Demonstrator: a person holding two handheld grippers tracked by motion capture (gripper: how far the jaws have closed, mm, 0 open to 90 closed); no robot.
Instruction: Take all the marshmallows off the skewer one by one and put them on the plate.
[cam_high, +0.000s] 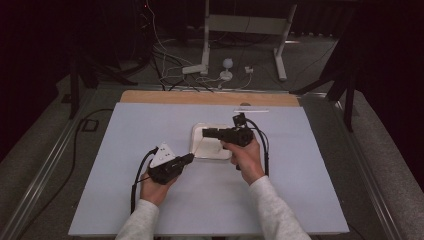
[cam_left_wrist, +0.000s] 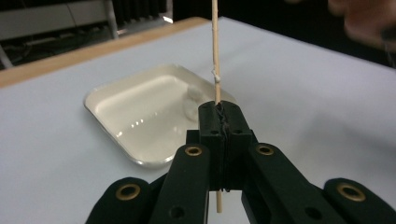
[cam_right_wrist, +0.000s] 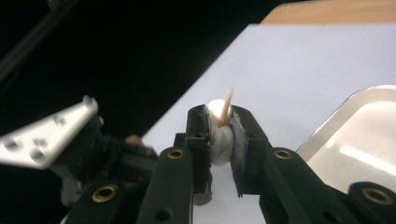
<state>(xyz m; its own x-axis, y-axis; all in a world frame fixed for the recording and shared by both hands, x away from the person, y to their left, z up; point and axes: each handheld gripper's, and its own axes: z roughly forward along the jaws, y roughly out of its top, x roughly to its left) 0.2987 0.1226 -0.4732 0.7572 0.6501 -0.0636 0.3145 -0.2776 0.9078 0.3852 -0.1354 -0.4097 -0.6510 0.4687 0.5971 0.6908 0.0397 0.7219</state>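
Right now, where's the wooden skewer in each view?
High view: the wooden skewer is a thin pale line from the left gripper up across the white tray.
Left gripper view: upright at centre, clamped between the jaws.
Right gripper view: its tip pokes the white piece.
Shared landmark: the white tray.

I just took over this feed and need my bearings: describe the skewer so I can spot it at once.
Start at the white tray in the middle of the grey table. Just in front of it, the left hand-held gripper is shut on the skewer, a thin pale wooden stick. Its far tip pokes into the white ball held by the right hand-held gripper; it is the only stick here.
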